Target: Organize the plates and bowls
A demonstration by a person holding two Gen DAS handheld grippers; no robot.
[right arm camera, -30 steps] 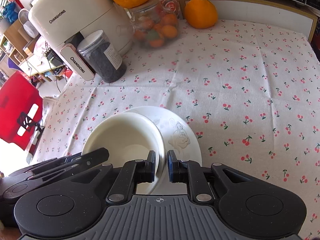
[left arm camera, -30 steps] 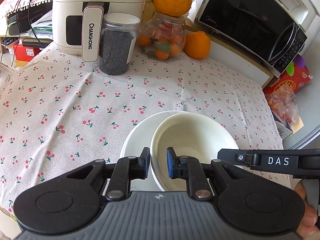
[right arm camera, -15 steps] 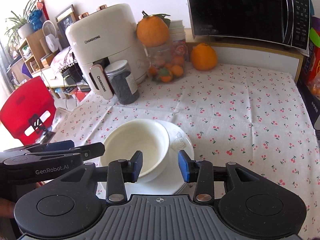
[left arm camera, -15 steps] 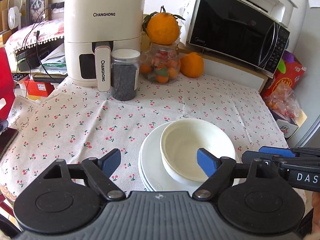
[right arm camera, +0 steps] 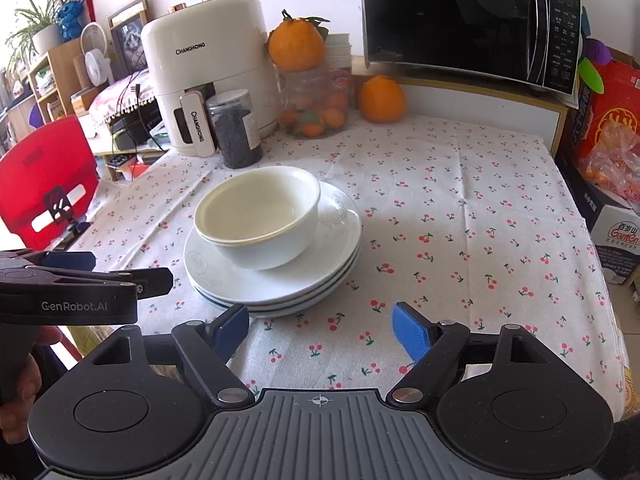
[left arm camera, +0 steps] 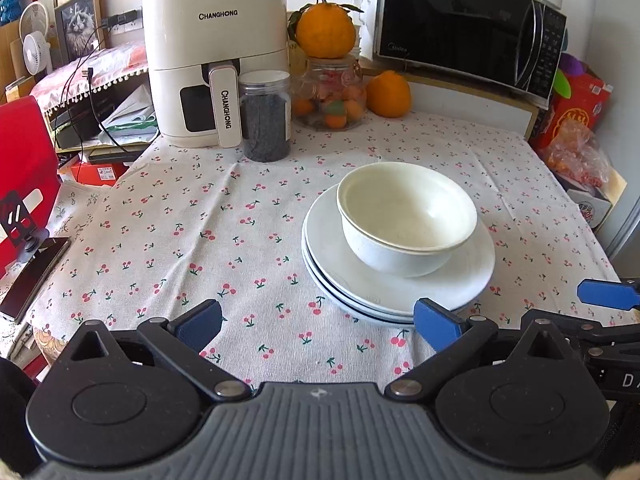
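Observation:
Two nested white bowls [left arm camera: 406, 224] stand on a stack of white plates [left arm camera: 360, 292] on the cherry-print tablecloth. My left gripper [left arm camera: 318, 322] sits just short of the plates' near rim; its jaws are opening wide and only cloth lies between them. In the right wrist view the bowls [right arm camera: 260, 216] and plates [right arm camera: 280, 284] lie ahead and to the left. My right gripper [right arm camera: 322, 330] is also opening, with nothing between its pads. Each gripper shows at the edge of the other's view: a blue pad [left arm camera: 608, 294] at the right, a black finger [right arm camera: 120, 280] at the left.
At the back of the table stand a cream air fryer [left arm camera: 216, 68], a jar of dark grains [left arm camera: 266, 116], a glass jar of small oranges [left arm camera: 334, 96] with an orange [left arm camera: 326, 32] on top, and a microwave [left arm camera: 468, 24]. A red chair [left arm camera: 24, 168] and a phone [left arm camera: 32, 276] are at the left.
Both grippers were nearly shut at the bowl's rim. They have opened and drawn back toward the near table edge, and the bowls stay on the plates.

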